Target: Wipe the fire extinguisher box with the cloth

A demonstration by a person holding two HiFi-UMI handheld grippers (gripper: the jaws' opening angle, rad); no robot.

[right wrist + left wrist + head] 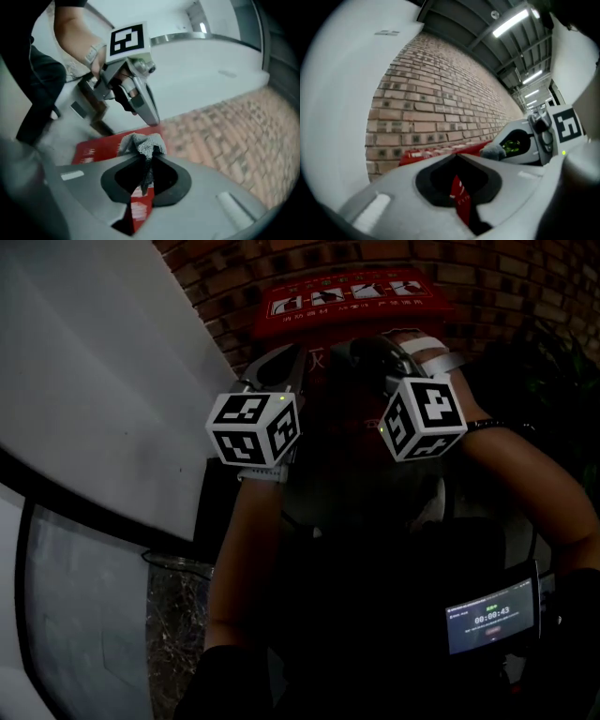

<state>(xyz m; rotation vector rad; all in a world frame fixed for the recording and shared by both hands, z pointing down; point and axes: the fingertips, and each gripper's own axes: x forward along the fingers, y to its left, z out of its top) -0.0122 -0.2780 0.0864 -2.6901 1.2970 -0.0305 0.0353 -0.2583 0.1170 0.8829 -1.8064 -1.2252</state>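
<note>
Right gripper (149, 157) is pinching the grey cloth (143, 143), and the red fire extinguisher box (98, 147) lies just ahead of and below its tips, lid running crosswise, while the left gripper (455, 156) alongside has its jaws together, empty.

The fire extinguisher box (349, 296) is red with white print on its lid and stands against the brick wall (525, 277). The cloth (142, 144) is grey and nubbly, bunched into a wad close over the box's top. One strip hangs down, pinched between the right hand-held gripper's (149, 158) jaws.
</note>
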